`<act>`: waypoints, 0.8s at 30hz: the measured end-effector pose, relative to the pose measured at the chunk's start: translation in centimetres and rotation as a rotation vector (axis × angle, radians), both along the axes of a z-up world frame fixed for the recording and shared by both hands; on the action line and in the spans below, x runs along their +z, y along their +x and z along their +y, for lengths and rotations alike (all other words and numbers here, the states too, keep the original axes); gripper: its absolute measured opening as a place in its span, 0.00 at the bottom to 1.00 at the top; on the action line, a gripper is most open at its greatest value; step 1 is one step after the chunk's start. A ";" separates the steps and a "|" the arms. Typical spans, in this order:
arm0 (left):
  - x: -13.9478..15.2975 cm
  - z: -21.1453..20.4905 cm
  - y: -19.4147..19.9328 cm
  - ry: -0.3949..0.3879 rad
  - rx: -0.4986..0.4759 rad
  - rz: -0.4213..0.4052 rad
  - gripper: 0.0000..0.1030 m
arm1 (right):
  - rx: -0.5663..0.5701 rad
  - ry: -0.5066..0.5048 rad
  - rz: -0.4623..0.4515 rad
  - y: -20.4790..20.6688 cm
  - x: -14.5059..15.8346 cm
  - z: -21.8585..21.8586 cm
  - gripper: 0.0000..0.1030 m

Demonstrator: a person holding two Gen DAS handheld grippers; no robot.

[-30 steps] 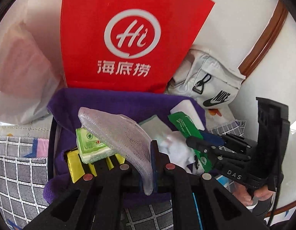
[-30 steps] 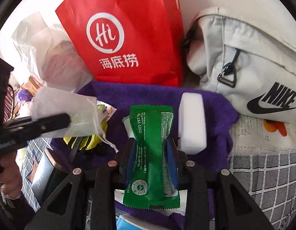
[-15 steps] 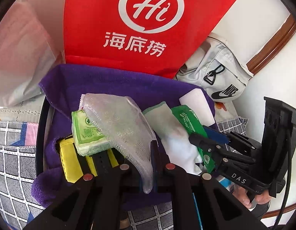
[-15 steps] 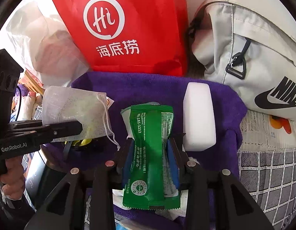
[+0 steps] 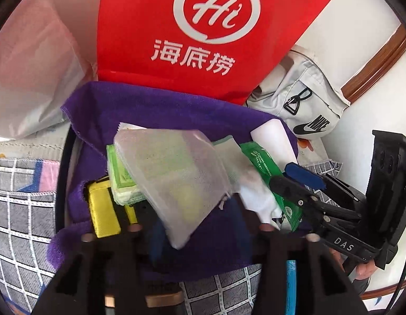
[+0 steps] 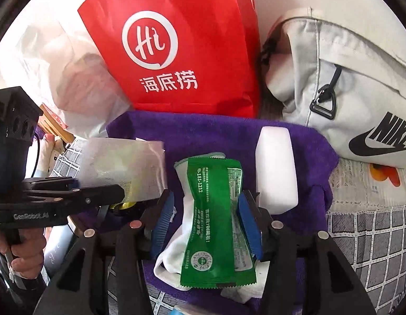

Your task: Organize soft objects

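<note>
Soft objects already sit gathered on the purple towel [image 6: 218, 131] in the middle of both views: a white foam block [image 6: 276, 168] at centre right, a white cloth [image 6: 187, 204], a light green tissue pack [image 5: 121, 181] and a yellow strap [image 5: 103, 210] at lower left in the left wrist view. My right gripper [image 6: 205, 218] has just been opening; the green packet [image 6: 216, 223] lies between its blue pads, which I judge have let go of it, so it now rests on the white cloth. My left gripper [image 5: 197, 231] has just been opening too, and its jaws stand apart; the mesh pouch [image 5: 171, 178] tilts over the pile between them, blurred, apparently freed and dropping onto the towel. By my reckoning both pieces are as good as delivered. What remains seems to be drawing both grippers clear and seeing whether anything soft is left outside the towel; the red paper bag [image 5: 203, 34] and grey sling bag [image 6: 342, 84] stand behind it, untouched.
</note>
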State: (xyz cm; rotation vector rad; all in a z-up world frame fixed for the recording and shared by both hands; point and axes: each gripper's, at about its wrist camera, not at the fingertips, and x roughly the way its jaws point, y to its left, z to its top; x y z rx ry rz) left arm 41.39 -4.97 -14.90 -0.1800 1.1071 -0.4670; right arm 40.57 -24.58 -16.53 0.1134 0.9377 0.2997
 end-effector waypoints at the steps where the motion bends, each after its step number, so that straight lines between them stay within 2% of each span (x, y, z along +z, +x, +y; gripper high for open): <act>1: 0.2 0.0 -0.1 0.006 0.003 -0.004 0.51 | -0.001 -0.004 0.000 -0.1 0.1 0.1 0.55; 3: 0.5 0.3 -0.3 0.014 0.016 -0.002 0.52 | -0.014 -0.025 -0.002 -0.2 0.4 0.4 0.59; 9: 1.4 1.7 -1.3 0.010 0.051 0.006 0.53 | -0.062 -0.059 -0.005 -0.3 1.3 0.7 0.59; 13: 2.4 2.6 -2.7 0.035 0.057 -0.013 0.57 | -0.087 -0.077 -0.028 -1.0 2.5 0.8 0.59; 19: 3.9 3.7 -5.3 0.027 0.074 -0.025 0.57 | -0.090 -0.086 -0.016 -2.9 4.3 1.0 0.59; 20: 4.2 3.7 -5.8 0.029 0.075 -0.031 0.57 | -0.092 -0.095 -0.020 -3.5 4.7 1.2 0.60; 22: 4.9 3.8 -7.1 0.043 0.078 -0.050 0.59 | -0.106 -0.113 -0.028 -4.8 5.6 1.5 0.73; 24: 5.7 3.8 -8.9 0.057 0.078 -0.080 0.62 | -0.116 -0.114 -0.048 -6.4 6.6 1.6 0.75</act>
